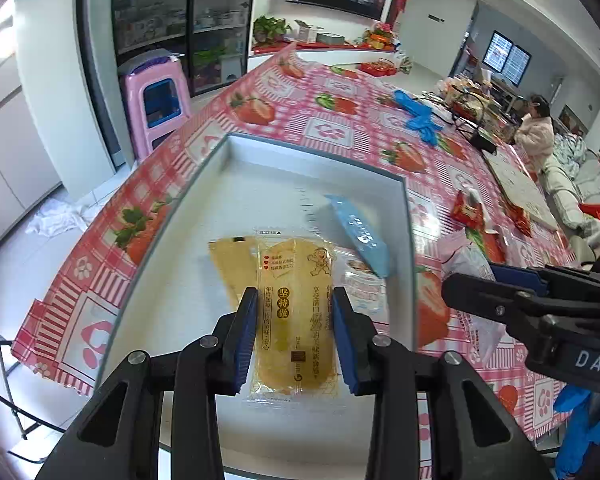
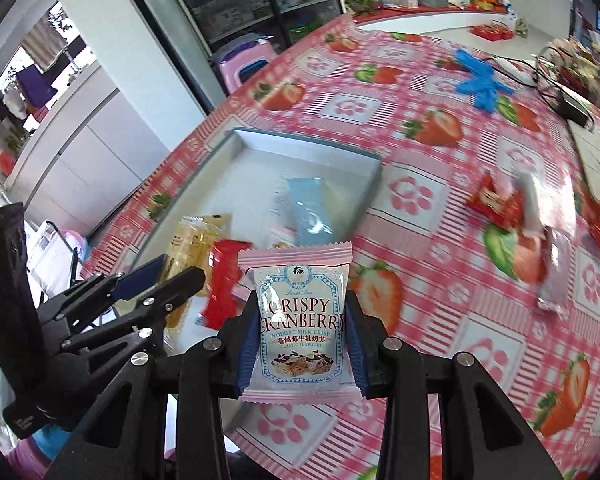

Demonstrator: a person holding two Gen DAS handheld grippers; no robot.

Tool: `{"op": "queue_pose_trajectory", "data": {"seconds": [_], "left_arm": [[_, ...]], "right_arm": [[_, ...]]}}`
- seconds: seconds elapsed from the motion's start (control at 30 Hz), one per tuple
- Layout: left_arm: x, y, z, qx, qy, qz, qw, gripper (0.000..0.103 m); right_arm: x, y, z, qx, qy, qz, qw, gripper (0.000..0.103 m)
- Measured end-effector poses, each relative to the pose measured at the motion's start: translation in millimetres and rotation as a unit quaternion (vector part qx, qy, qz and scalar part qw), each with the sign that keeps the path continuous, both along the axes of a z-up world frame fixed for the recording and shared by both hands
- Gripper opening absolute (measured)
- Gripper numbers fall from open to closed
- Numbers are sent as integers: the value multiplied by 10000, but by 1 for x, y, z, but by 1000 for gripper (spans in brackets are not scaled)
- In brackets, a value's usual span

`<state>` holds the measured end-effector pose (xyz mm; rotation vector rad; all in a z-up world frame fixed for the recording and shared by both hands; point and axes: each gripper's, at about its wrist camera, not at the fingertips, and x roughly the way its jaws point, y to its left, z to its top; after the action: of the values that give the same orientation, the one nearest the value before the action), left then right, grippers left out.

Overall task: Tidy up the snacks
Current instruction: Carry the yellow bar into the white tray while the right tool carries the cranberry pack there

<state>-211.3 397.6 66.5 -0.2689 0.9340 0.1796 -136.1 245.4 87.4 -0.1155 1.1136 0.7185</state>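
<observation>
Strawberry-printed pink checked cloth (image 1: 332, 120) covers the worktop, and behind it stand a glass-fronted cabinet (image 1: 180, 20) and a pink plastic stool (image 1: 156, 96). Near the worktop's closer edge lies a shallow white tray (image 1: 268, 176) with a grey-blue rim.

In the left wrist view the left claw (image 1: 296, 336) is clenched on a yellow cake packet (image 1: 294, 312), its blue pads pressing the wrapper's two long sides; the packet hangs over the tray. On the tray floor just beyond lie a second yellow packet (image 1: 228, 260), partly hidden under the held one, a light blue packet (image 1: 360, 236) tilted near the right wall, and a pale printed packet (image 1: 360, 280) beneath it.

In the right wrist view the right claw (image 2: 302, 340) grips a pink-edged packet reading Crispy Cranberry nougat milk crisp (image 2: 300, 320), held upright over the tray's near right corner. A red wrapper (image 2: 222, 280) shows just left of it, blurred, so whether it rests in the tray or is gripped cannot be told.

Loose on the cloth to the right of the tray are red snack packets (image 2: 496, 204) and a pinkish-white packet (image 2: 552, 272). Farther back lie blue gloves (image 2: 480, 80) and a black cable (image 2: 548, 76). A person in a pale coat (image 1: 536, 132) sits at the far end of the room.
</observation>
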Motion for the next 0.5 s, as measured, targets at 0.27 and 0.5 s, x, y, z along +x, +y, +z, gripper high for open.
{"op": "queue_pose_trajectory", "data": {"seconds": [0.27,0.5], "left_arm": [[2,23,-17,-80,181,214,9996,39],[4,27,-26,-109,378,248,9989,61]], "right_arm": [[7,45,-6,-70,63,286,9995,40],[17,68,-14,-97,254,419,9988,43]]}}
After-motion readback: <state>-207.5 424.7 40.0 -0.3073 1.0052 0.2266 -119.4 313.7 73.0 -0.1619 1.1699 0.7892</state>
